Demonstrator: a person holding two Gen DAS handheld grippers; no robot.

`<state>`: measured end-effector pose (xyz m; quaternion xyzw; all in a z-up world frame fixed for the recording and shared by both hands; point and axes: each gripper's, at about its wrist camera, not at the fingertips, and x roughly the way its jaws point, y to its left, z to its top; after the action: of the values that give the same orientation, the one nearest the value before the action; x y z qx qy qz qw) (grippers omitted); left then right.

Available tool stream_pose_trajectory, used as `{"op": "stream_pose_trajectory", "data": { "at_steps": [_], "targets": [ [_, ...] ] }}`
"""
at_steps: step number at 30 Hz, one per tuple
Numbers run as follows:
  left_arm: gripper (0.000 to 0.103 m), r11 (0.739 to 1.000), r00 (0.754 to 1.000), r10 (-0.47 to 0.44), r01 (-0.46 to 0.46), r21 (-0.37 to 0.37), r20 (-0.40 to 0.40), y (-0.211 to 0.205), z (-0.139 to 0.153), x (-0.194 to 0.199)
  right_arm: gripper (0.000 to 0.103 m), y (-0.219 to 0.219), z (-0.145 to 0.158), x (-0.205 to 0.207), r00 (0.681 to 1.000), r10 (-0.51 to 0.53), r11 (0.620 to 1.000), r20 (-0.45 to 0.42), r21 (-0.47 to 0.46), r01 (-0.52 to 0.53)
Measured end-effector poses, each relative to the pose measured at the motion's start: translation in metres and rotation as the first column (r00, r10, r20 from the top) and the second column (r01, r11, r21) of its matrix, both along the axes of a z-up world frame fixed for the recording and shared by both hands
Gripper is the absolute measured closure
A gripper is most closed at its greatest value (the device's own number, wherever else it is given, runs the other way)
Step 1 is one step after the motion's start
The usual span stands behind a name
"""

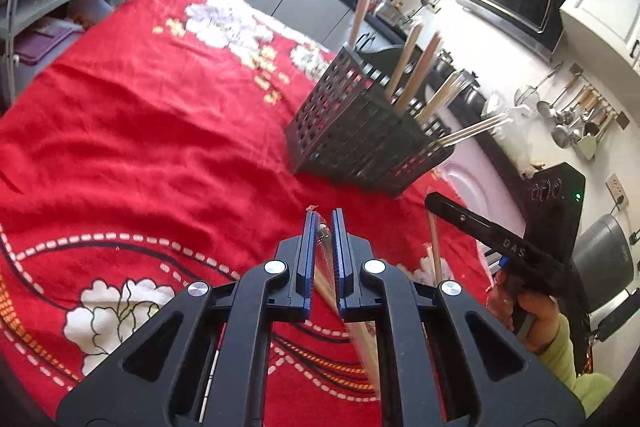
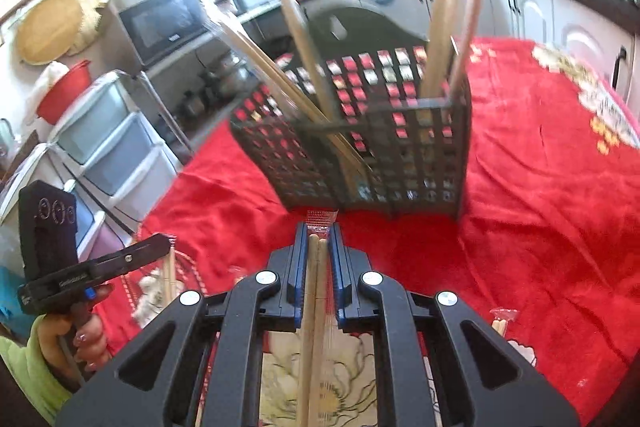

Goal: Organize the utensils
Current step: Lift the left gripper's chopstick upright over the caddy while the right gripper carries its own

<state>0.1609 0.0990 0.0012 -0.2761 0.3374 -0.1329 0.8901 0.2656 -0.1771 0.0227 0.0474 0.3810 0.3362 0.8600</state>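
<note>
A black lattice utensil basket (image 1: pixel 360 131) (image 2: pixel 372 143) stands on the red flowered cloth and holds several plastic-wrapped pairs of wooden chopsticks (image 1: pixel 416 75) (image 2: pixel 440 27). My left gripper (image 1: pixel 322 223) is shut on a wrapped chopstick pair (image 1: pixel 348 323), held above the cloth just short of the basket. My right gripper (image 2: pixel 319 233) is shut on another wrapped chopstick pair (image 2: pixel 314 307), its tip close to the basket's foot. The right gripper also shows in the left wrist view (image 1: pixel 432 203), and the left gripper in the right wrist view (image 2: pixel 166 241).
The red cloth (image 1: pixel 140 131) covers the table. One more wrapped pair (image 2: pixel 502 321) lies on the cloth at the right. Kitchen cabinets, a microwave (image 2: pixel 164 23), plastic drawers (image 2: pixel 108 151) and hanging ladles (image 1: pixel 568 115) surround the table.
</note>
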Motion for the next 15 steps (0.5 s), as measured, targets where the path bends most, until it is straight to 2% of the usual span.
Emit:
{"op": "stream_pose_trajectory", "data": {
  "at_steps": [6, 15],
  "targets": [
    [0.099, 1.0, 0.998, -0.013, 0.013, 0.013, 0.06, -0.003, 0.025, -0.003, 0.092, -0.002, 0.034, -0.018, 0.994, 0.01, 1.0, 0.105, 0.027, -0.013],
    [0.1, 0.998, 0.989, -0.06, 0.058, 0.02, 0.132, -0.012, 0.061, 0.003, 0.092, -0.006, 0.072, -0.035, 0.963, -0.007, 0.999, 0.269, 0.032, -0.002]
  ]
}}
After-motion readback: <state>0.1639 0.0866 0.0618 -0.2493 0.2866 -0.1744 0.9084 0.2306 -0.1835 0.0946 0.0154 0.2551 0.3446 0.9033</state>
